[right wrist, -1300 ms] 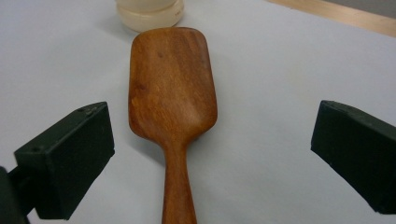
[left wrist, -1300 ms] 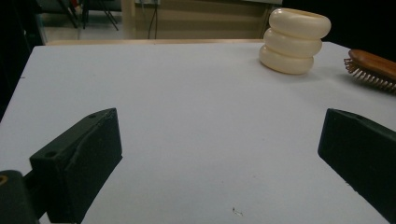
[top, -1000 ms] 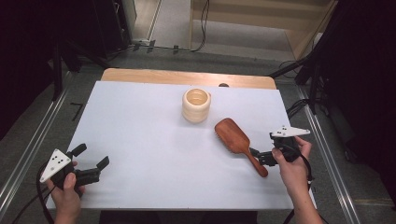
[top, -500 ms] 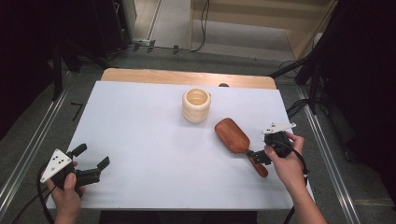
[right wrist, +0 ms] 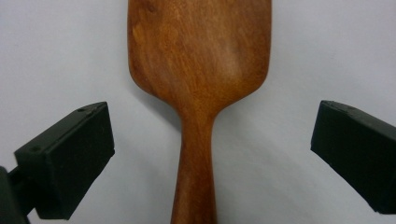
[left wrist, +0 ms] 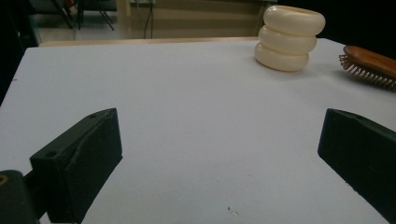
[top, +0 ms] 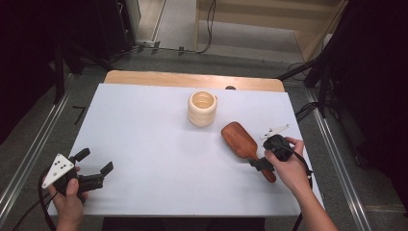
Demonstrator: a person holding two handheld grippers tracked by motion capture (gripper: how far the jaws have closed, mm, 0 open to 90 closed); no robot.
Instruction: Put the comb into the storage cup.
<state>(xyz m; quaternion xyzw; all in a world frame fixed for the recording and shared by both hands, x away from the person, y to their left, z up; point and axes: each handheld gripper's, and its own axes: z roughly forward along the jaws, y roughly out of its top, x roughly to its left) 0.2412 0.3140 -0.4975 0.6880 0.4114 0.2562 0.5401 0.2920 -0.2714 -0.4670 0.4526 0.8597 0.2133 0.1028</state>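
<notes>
Hairbrush (top: pixel 239 138): reddish-brown wood, paddle-shaped, laid bristles-down on the right of the white worktop (top: pixel 144 144).
Handle: straddled by the right tongs (right wrist: pixel 212 154), spread wide, not touching.
Hidden: handle end cut off in the right gripper view.
Left tongs (top: pixel 94 166): spread, empty, near left corner.
Cream ribbed cup (top: pixel 202 108): beyond the brush.

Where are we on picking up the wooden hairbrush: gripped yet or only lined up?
Done: the right gripper is lined up, its open jaws either side of the brown wooden hairbrush handle. In hand: nothing gripped; the brush lies bristles-down on the white table. Left: closing and lifting. The left gripper rests open, far from the cream ribbed cup.
</notes>
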